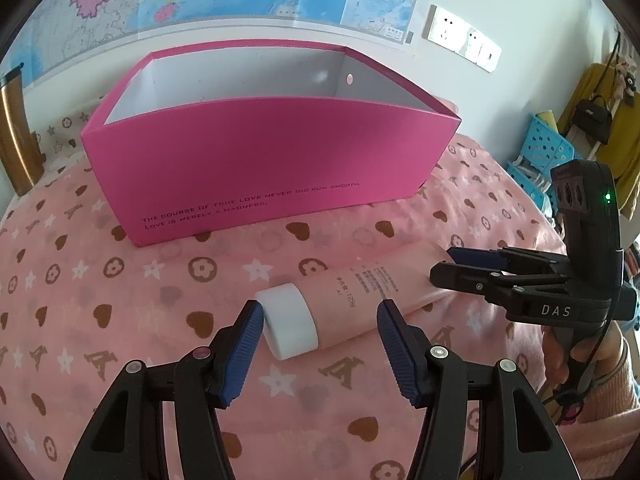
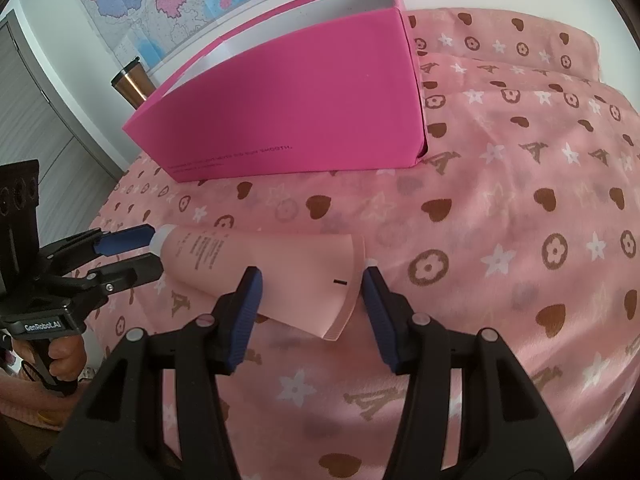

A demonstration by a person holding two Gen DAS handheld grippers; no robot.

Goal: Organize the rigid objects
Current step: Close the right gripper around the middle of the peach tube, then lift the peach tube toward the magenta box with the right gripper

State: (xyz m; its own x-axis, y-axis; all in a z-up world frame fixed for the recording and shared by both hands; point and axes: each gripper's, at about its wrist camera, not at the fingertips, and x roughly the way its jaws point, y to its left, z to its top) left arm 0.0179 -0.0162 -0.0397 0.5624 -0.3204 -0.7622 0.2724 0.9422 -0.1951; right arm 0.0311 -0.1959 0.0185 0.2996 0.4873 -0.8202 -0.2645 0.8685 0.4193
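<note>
Pink cosmetic tube (image 1: 360,300) lay flat on the heart-print blanket (image 1: 120,280), long axis running left-right, just short of the magenta box (image 1: 260,160). Near end first: L gripper (image 1: 320,320) straddled the white cap (image 1: 290,322), left pad touching it, right pad clear of it, so jaws were open. R gripper (image 2: 310,292) bracketed the flat crimped tail w/ jaws also parted, not pressing. Both hands were about equally close. Box sat farther back, open top, apparently empty.
</note>
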